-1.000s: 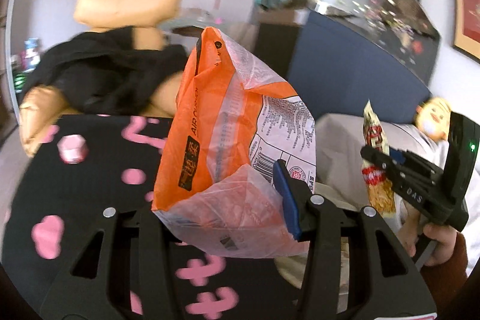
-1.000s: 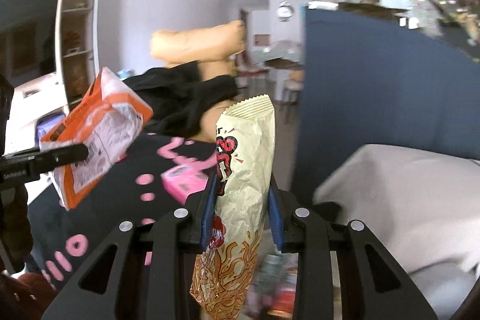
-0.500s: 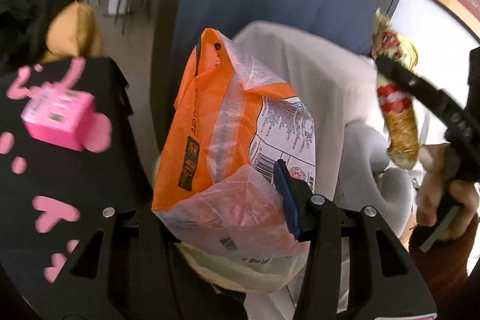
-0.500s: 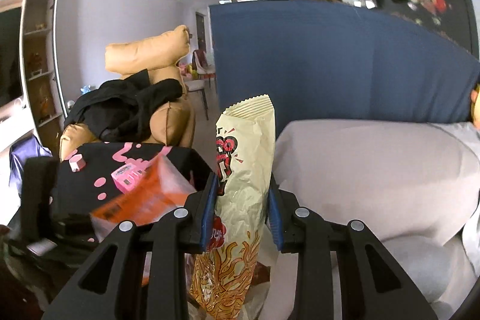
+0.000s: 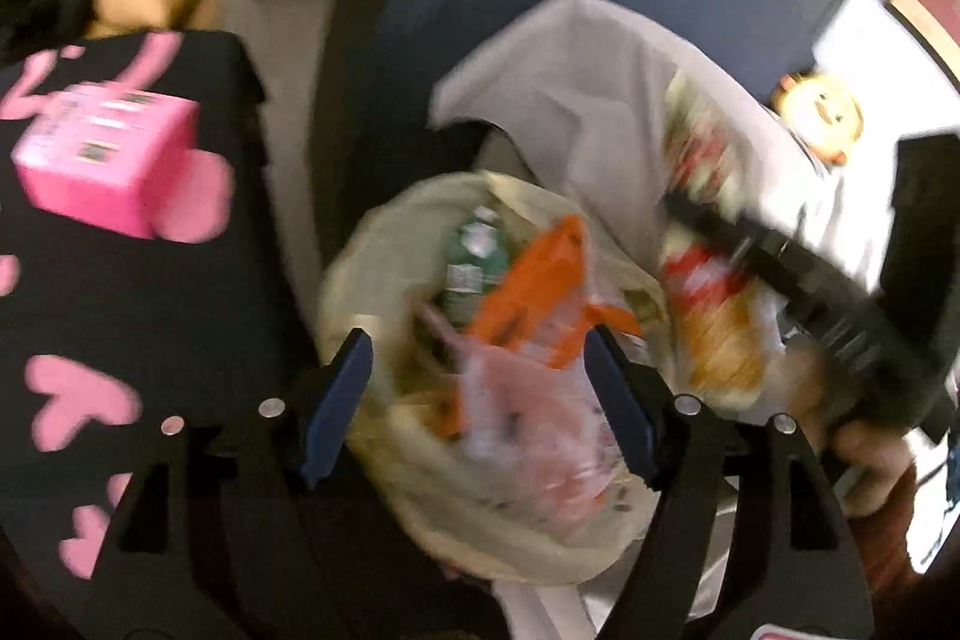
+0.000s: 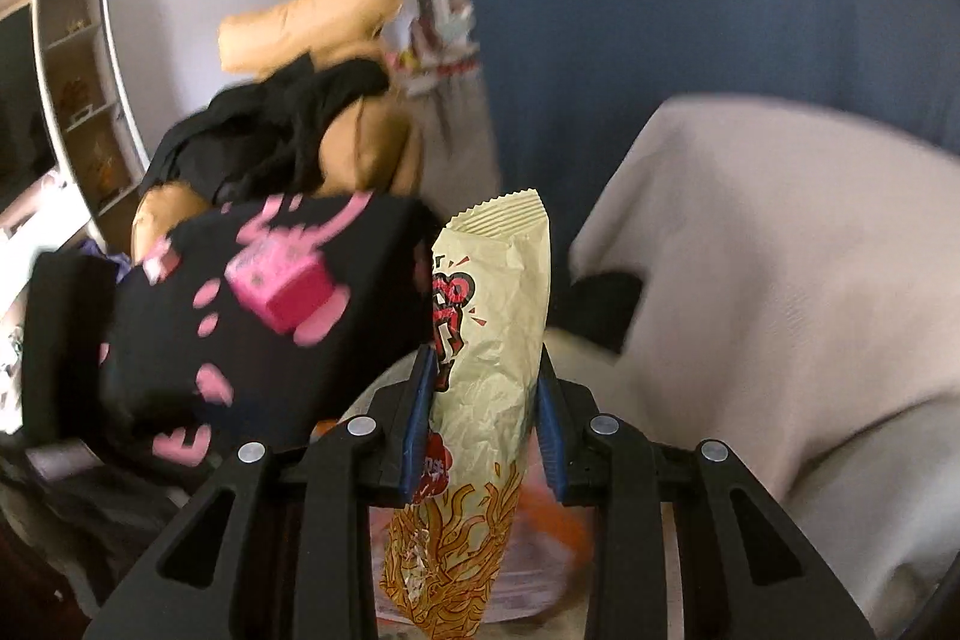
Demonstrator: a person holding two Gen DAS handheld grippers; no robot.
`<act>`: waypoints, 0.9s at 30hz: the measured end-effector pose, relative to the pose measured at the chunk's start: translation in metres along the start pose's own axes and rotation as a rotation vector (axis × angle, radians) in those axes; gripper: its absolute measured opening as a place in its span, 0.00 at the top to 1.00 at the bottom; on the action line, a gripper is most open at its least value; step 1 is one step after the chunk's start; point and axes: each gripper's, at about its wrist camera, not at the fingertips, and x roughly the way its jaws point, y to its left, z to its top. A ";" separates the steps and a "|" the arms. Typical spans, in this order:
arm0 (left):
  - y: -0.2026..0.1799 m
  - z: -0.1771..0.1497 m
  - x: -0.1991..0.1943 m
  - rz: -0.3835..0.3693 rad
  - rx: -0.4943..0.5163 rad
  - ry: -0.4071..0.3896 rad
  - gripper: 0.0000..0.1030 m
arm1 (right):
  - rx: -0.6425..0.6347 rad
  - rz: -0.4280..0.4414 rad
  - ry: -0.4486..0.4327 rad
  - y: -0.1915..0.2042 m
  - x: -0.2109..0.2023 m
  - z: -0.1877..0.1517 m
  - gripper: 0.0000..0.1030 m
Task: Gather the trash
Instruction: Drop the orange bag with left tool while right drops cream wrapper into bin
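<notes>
My left gripper [image 5: 480,388] is open, its jaws spread wide over a pale trash bag [image 5: 360,268]. The orange and clear snack bag [image 5: 528,340] lies loose inside the trash bag, beside a green bottle [image 5: 474,250]. My right gripper [image 6: 483,400] is shut on a cream noodle-snack packet [image 6: 486,340] with red print, held upright. In the left wrist view the right gripper and its packet [image 5: 714,316] hover at the trash bag's right rim. The view is blurred.
A black table with pink shapes [image 5: 150,292] stands left of the trash bag, with a pink box [image 5: 102,166] on it; the box also shows in the right wrist view [image 6: 282,286]. A grey-covered sofa [image 6: 780,280] lies to the right, a blue panel [image 6: 720,10] behind.
My left gripper opened and the orange snack bag dropped into the trash bag. Both grippers tilted down toward the bag. The right gripper still holds its packet.
</notes>
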 end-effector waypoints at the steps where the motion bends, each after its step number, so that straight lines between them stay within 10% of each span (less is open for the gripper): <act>1: 0.006 -0.001 -0.009 0.020 -0.005 -0.015 0.33 | -0.005 0.019 0.029 0.005 0.010 -0.005 0.71; 18: 0.046 -0.029 -0.083 0.162 -0.062 -0.165 0.33 | -0.025 -0.139 0.430 -0.009 0.127 -0.045 0.71; 27: 0.051 -0.048 -0.111 0.239 -0.086 -0.200 0.30 | 0.022 -0.078 0.265 0.003 0.073 -0.041 0.41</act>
